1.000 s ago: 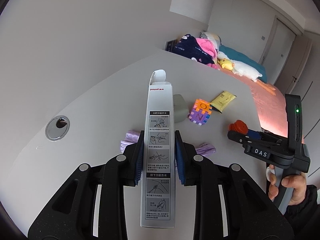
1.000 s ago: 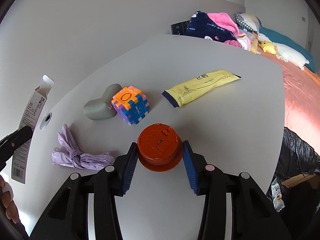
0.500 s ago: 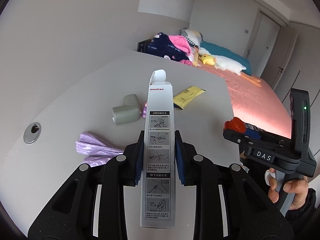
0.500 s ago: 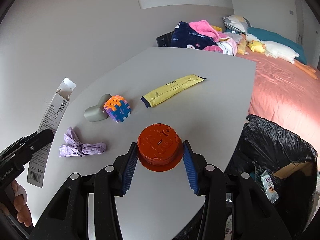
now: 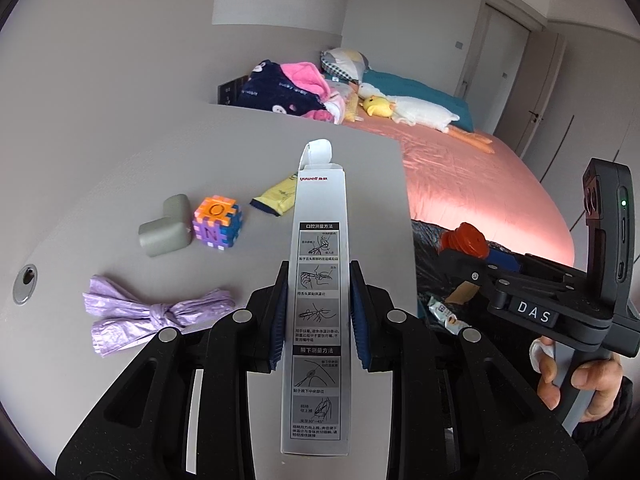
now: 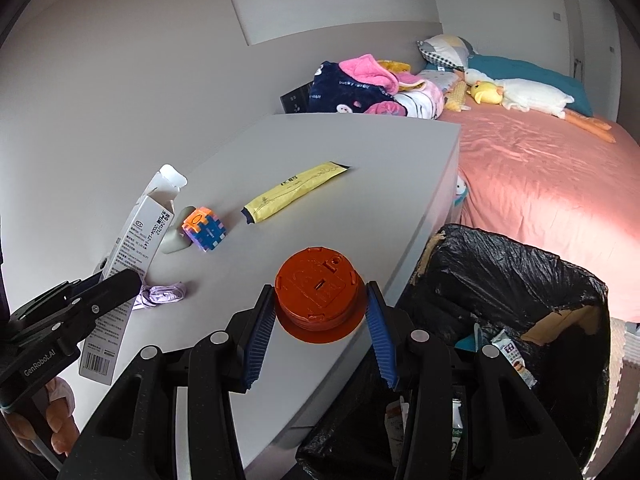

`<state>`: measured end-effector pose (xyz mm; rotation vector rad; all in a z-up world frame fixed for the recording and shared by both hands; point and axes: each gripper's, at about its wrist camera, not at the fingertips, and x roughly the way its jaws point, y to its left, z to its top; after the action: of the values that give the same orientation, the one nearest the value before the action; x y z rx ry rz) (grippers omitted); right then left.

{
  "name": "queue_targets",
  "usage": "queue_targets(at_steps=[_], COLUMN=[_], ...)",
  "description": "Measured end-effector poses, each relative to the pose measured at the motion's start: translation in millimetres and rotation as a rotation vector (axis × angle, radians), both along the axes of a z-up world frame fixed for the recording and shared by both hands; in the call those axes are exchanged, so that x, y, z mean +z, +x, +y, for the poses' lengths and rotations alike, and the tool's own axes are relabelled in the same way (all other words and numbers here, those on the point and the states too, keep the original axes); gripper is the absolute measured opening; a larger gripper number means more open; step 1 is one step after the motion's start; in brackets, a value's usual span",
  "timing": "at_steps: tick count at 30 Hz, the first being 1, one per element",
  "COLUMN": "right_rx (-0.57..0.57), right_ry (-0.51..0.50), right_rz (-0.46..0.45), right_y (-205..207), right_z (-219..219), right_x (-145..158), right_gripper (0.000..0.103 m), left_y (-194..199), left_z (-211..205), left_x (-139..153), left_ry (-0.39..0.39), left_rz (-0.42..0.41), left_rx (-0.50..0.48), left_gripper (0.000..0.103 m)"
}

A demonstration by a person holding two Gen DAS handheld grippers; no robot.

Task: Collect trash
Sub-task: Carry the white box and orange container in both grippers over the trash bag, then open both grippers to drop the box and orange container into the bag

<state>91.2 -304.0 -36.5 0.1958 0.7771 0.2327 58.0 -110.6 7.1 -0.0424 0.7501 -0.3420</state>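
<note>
Left wrist view, left to right: grommet (image 5: 25, 284) at 9 o'clock on the table (image 5: 120, 184). Purple bag (image 5: 152, 316), knotted, lies flat just left of the left gripper (image 5: 318, 312). Grey corner piece (image 5: 166, 226) touches the cube (image 5: 218, 222) at about 10 o'clock. Yellow sachet (image 5: 276, 198) sits behind the box (image 5: 318, 300), partly hidden. Left fingers (image 5: 280, 316) are clamped on the box mid-length, box pointing to 12, top flap open. At 3 o'clock the right gripper (image 5: 476, 250) holds the red lid (image 5: 466, 238) off the table edge, over the black bin (image 5: 434, 276). Bed (image 5: 480, 184) behind.

Right wrist view, left to right: left gripper (image 6: 108, 280) at 8 o'clock with the box (image 6: 132, 248) tilted, barcode end down. Purple bag (image 6: 162, 294) just beside it. Cube (image 6: 204, 230) at 10 o'clock, sachet (image 6: 294, 192) at 11, both flat on the table (image 6: 380, 168). Right gripper (image 6: 320, 320) fingers (image 6: 258, 336) grip the red lid (image 6: 318, 296) by its sides, above the table's near edge. Bin (image 6: 520, 280) at 4 o'clock, black liner open, wrappers (image 6: 512, 356) inside.
</note>
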Motion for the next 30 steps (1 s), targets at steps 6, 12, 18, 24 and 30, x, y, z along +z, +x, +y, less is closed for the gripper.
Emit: queue_targets(at_steps=[6,12,18,24,30], right_rx=[-0.04,-0.083,-0.132,-0.191,-0.254], right_ry=[-0.001,0.004,0.016,0.028,0.041], right_rz=[-0.01,-0.018,-0.029,-0.035,-0.035], right_y=[-11,-20,-31,-40,-50], right_z=[-24,-48,-74,-103,-131], right_x=[4,7,10,13,11], right_gripper=[0.047,0.047,0.047,0.047,0.047], left_y=[2,4,5,7,6], left_z=[-29,-58,-86,-112,-139], left_x=[4,5,5,4,-1], left_ry=[-0.004,0.001,0.008,0.012,0.021], left_rz=[-0.002,-0.003,-0.005,-0.002,0.012], left_rx=[-0.052,-0.108,-0.163,-0.21,-0.263], left_gripper=[0.027,0.027,0.027,0.027,0.027])
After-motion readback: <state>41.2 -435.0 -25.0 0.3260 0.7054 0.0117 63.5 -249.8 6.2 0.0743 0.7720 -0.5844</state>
